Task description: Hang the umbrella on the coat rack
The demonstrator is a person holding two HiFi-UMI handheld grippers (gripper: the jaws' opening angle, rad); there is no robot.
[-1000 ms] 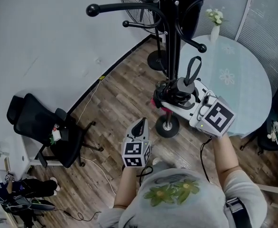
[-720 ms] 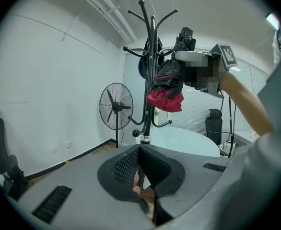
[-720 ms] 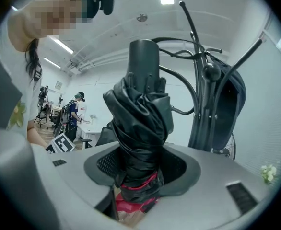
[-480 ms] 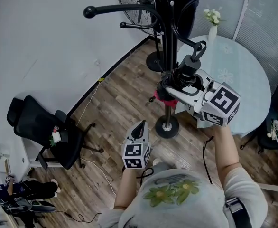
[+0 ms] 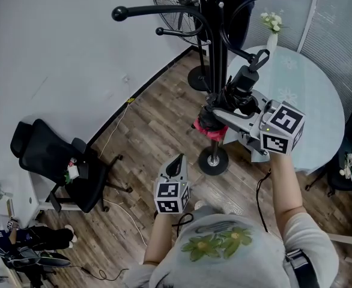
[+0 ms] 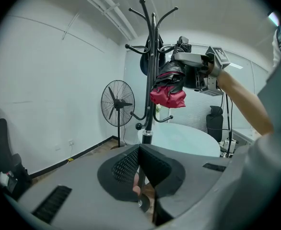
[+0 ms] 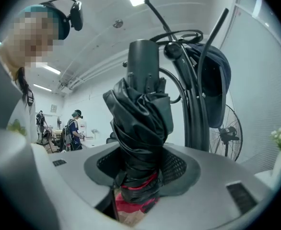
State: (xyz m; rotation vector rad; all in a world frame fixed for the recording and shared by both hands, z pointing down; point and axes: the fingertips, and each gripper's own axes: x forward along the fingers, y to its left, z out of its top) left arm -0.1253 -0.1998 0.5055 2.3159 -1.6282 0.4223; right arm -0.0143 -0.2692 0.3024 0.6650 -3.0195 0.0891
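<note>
Item: folded umbrella, black over red. Pinched at mid-body by the right tongs and held about level beside the pole of the coat rack, handle end at a lower hook. Whether its strap caught the hook could not be told. Left tongs: pressed together, empty, well apart from the rack.

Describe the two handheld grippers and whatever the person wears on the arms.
The left gripper and right gripper have light grey bodies with dark jaws lined in black mesh pads. Each carries a white cube printed with black square markers. A black cable hangs under the right one. The grey, leaf-printed shirt has short sleeves.
</note>
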